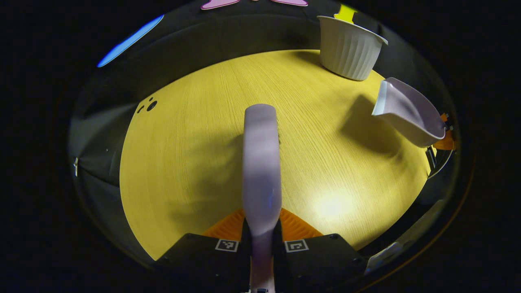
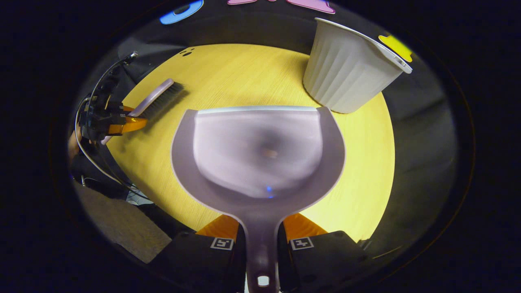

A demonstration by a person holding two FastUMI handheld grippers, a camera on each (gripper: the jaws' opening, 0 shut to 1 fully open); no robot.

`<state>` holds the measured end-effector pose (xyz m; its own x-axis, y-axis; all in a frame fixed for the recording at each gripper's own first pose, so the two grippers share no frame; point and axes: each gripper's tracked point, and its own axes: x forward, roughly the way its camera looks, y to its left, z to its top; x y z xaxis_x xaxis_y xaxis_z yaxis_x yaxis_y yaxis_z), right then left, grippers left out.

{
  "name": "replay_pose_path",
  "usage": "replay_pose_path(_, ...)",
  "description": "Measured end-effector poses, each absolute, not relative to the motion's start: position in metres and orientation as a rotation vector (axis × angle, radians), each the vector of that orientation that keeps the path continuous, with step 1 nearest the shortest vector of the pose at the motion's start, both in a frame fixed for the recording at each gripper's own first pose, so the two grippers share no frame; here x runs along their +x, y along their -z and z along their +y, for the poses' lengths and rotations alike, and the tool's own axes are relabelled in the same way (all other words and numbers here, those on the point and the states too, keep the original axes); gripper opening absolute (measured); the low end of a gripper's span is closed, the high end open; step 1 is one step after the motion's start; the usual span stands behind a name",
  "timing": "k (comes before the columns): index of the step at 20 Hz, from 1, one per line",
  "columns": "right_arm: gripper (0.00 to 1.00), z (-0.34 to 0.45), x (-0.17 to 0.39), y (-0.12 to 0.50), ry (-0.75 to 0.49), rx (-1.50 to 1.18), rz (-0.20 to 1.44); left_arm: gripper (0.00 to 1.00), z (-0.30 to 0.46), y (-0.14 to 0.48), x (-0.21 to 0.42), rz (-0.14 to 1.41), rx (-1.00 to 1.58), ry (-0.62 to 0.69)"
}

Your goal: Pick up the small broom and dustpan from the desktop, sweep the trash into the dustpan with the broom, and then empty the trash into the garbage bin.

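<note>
In the left gripper view my left gripper [image 1: 261, 234] is shut on the handle of the small lilac broom [image 1: 261, 162], which points forward over the yellow desktop [image 1: 195, 154]. The right gripper view shows that broom [image 2: 156, 99] with dark bristles, held above the desk's left side by the left gripper [image 2: 122, 122]. My right gripper [image 2: 261, 240] is shut on the handle of the lilac dustpan [image 2: 258, 150], held above the desk with a small bit of trash [image 2: 269, 153] in its hollow. The dustpan [image 1: 409, 112] hangs at the right in the left gripper view. The white ribbed garbage bin [image 2: 350, 69] stands just beyond the pan's right corner.
The garbage bin [image 1: 351, 49] stands at the desk's far right edge. A cluster of small dark holes [image 1: 148, 106] marks the desktop's far left. Cables [image 2: 87, 150] trail from the left gripper past the desk's left edge, over grey floor [image 2: 122, 228].
</note>
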<state>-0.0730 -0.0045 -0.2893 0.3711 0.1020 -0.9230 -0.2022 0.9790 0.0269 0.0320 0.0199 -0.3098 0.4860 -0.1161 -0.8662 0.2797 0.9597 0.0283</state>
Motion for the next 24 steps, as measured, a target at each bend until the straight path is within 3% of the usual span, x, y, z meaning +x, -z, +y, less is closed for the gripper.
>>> replay_pose_path(9,0.33,0.018,-0.066,0.324,-0.194,-0.08,1.193,0.28,0.021,0.33,0.032,1.066,0.2,0.244)
replay_pose_path(11,0.39,0.022,-0.066,0.333,-0.2,-0.075,1.21,0.29,0.021,0.329,0.033,1.07,0.227,0.238)
replay_pose_path(13,0.37,0.023,-0.067,0.34,-0.206,-0.089,1.226,0.31,0.019,0.328,0.034,1.069,0.234,0.236)
replay_pose_path(17,0.39,0.03,-0.071,0.335,-0.224,-0.048,1.211,0.29,0.023,0.319,0.025,1.042,0.269,0.221)
replay_pose_path(18,0.47,0.03,-0.071,0.331,-0.222,-0.03,1.207,0.31,0.021,0.314,0.024,1.034,0.273,0.221)
replay_pose_path(24,0.47,0.024,-0.078,0.296,-0.214,0.022,1.16,0.31,0.023,0.285,0.016,0.993,0.264,0.212)
